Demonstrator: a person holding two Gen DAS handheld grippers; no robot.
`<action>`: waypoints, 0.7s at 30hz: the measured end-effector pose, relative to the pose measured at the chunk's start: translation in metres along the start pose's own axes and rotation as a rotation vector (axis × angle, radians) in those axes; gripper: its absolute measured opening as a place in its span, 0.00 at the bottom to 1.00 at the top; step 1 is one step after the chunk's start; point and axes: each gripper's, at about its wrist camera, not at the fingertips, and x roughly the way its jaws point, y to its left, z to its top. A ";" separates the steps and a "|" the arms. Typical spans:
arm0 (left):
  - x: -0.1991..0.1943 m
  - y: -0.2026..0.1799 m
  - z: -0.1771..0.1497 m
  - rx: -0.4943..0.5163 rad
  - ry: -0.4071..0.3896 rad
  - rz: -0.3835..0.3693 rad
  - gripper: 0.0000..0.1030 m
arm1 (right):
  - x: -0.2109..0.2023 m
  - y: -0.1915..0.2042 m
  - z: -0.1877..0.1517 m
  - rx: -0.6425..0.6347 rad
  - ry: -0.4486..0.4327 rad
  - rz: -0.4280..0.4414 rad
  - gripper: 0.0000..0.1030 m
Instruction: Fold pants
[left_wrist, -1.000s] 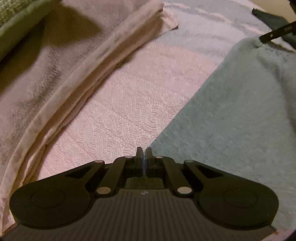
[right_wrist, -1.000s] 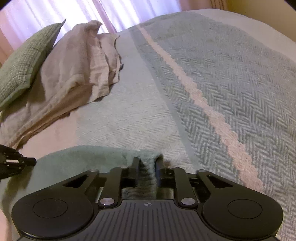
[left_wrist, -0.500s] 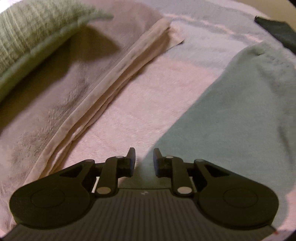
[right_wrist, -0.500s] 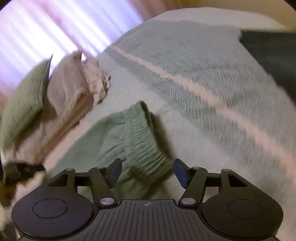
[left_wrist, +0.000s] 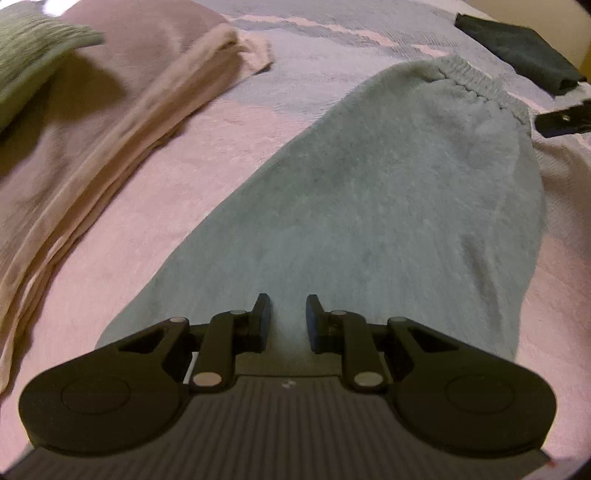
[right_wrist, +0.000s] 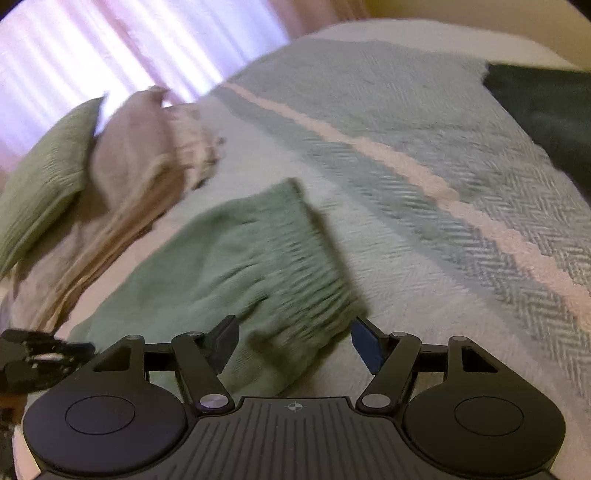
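Across the bed (right_wrist: 461, 155) lies a herringbone blanket (right_wrist: 424, 236), grey-green with a pale stripe; nearer the left tool the cover reads pink. Curtains (right_wrist: 122, 48) glow at the head end. Beige bedding (left_wrist: 92, 155) is bunched along the left side, with a green pillow (right_wrist: 44, 177) resting on its far end. Pants (left_wrist: 388, 206), pale green and fleecy, lie flat on the bed between the bedding and the stripe, folded into one long panel, elastic waistband (right_wrist: 317, 266) at the right tool's end. Dark folded cloth (left_wrist: 517, 51) sits well apart from the pants, toward the far right edge of the bed. Left tool (left_wrist: 287, 321): spread, holding nothing, fingers over the pants' near end; whether they touch the fabric I can't tell. Right tool (right_wrist: 293, 347): spread wide, holding nothing, waistband corner between the fingers but not gripped. Right view is motion-blurred. Each tool shows at the edge of the other's view.
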 end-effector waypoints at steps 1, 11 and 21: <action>-0.008 0.000 -0.007 -0.012 -0.003 0.003 0.17 | -0.005 0.011 -0.006 -0.021 0.006 0.019 0.64; -0.089 -0.038 -0.120 0.062 -0.055 0.035 0.18 | 0.012 0.090 -0.086 -0.111 0.170 0.129 0.64; -0.056 -0.097 -0.187 0.538 -0.115 0.192 0.32 | 0.016 0.149 -0.139 -0.280 0.181 0.101 0.63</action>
